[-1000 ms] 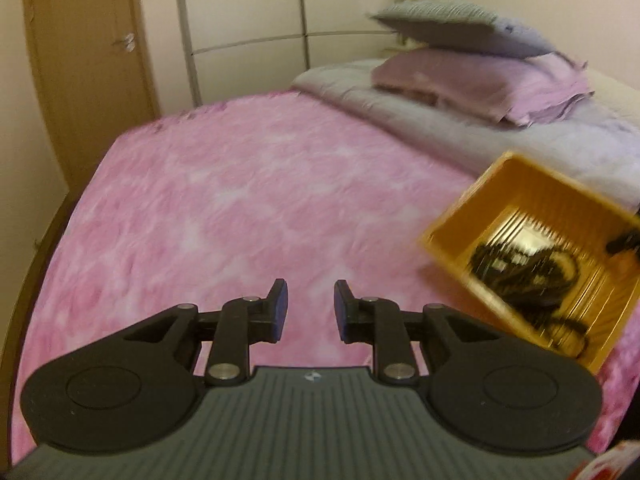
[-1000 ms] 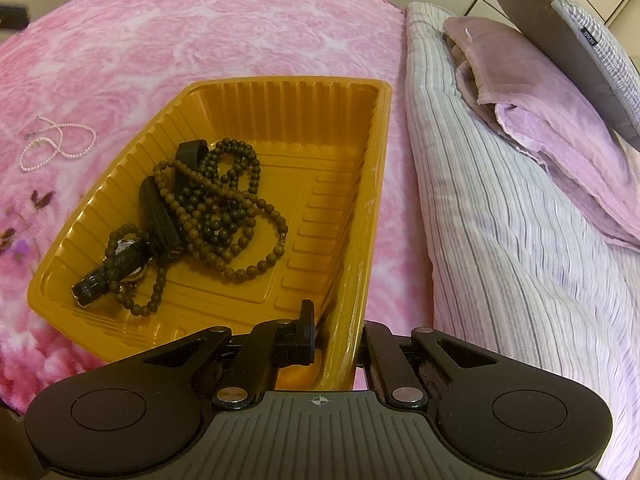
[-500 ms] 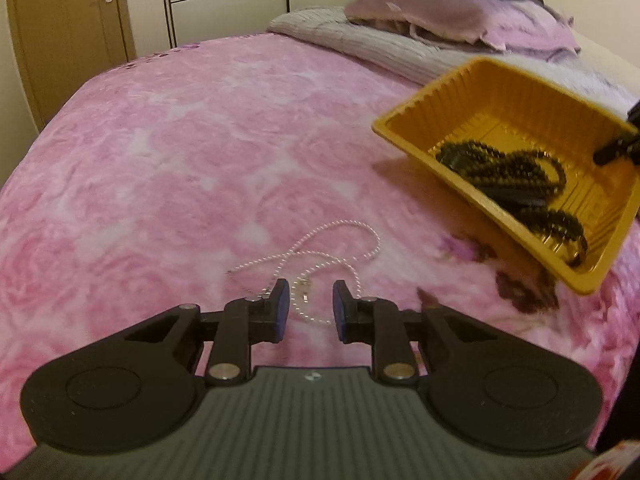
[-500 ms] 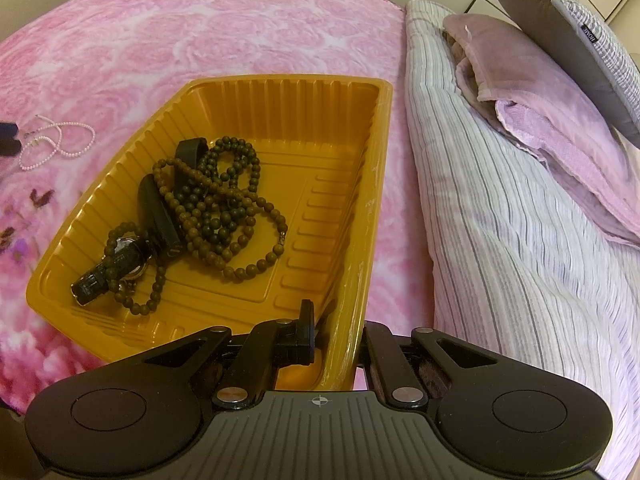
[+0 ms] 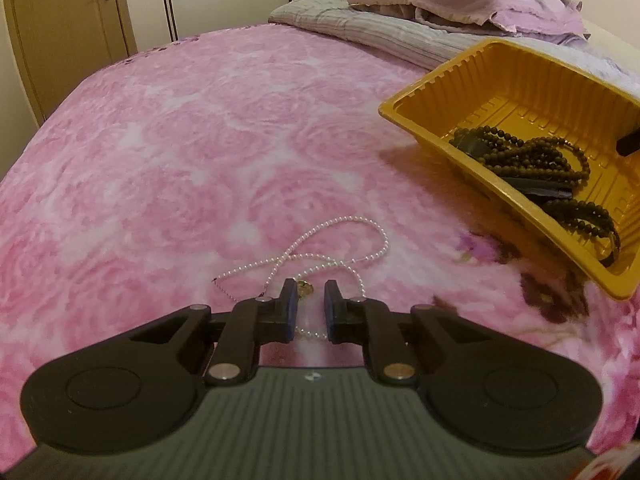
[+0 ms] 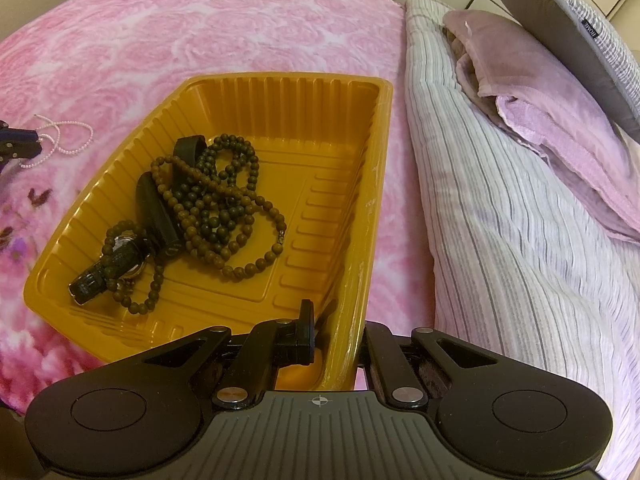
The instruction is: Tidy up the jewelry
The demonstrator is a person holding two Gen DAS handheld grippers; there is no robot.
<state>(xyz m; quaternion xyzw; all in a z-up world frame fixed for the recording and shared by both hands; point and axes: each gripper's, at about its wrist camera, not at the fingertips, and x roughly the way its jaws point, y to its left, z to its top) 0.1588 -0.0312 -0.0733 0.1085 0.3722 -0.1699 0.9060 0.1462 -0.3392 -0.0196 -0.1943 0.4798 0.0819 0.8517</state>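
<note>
Left wrist view, nearest first: my left gripper [image 5: 308, 296] sits low over the pink rose-print bedspread [image 5: 192, 152]. Its jaws have just been closing but are not together yet; the near loop of a pearl necklace [image 5: 340, 236] & its small gold clasp lie in the gap, w/ neither pad pressing on them. Rest of the strand lies looped on the cover just beyond the fingertips. Farther right, the yellow ribbed plastic tray [image 5: 404, 110] holds dark wooden bead strands [image 5: 536, 156]. Beyond that: striped quilt, mauve pillow, wardrobe doors, brown door at far left.

Right wrist view, nearest first: my right gripper [image 6: 336, 320] is clamped on the tray's near right wall [image 6: 352, 344], one finger inside, one outside. In the tray, the bead strands [image 6: 216, 208] lie tangled w/ a black wristwatch [image 6: 120, 256] on the left side. Pearl necklace [image 6: 68, 140] shows at far left on the bedspread, apart from the tray. Far right, a grey pillow [image 6: 560, 20] has a small dark tag w/ white lettering; I read it as "HOME", not sure.
</note>
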